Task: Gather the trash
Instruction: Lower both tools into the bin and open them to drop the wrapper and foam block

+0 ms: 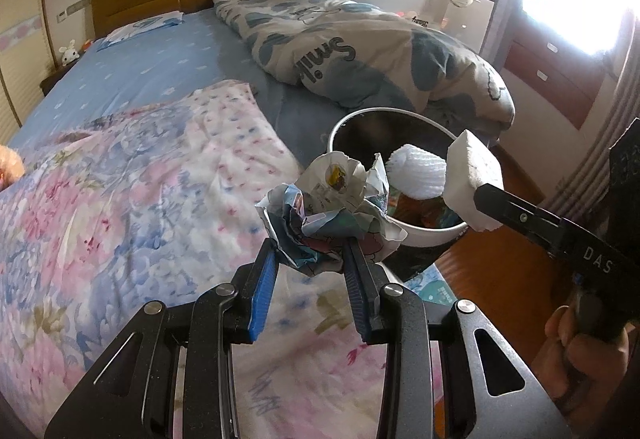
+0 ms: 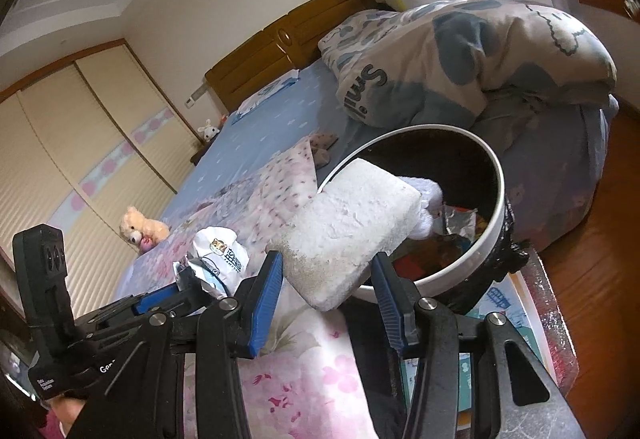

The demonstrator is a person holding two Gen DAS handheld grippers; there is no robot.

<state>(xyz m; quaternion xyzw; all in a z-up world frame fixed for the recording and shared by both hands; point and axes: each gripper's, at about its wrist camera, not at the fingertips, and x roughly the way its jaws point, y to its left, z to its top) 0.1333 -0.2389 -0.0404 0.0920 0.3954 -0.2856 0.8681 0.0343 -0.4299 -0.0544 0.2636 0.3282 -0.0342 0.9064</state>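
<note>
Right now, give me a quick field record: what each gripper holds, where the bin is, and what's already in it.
left gripper: shut on crumpled paper wrapper
right gripper: shut on white foam block
trash bin: white-rimmed, at the bed's corner, just ahead of both grippers
bin contents: white foam net, colourful wrappers
bed: blue sheet, floral quilt, rolled duvet

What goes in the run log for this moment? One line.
left gripper: holds crumpled paper | right gripper: holds foam block | bin: both near rim

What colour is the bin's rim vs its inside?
White rim, dark, near-black inside on the trash bin; clearest in the right wrist view.
</note>
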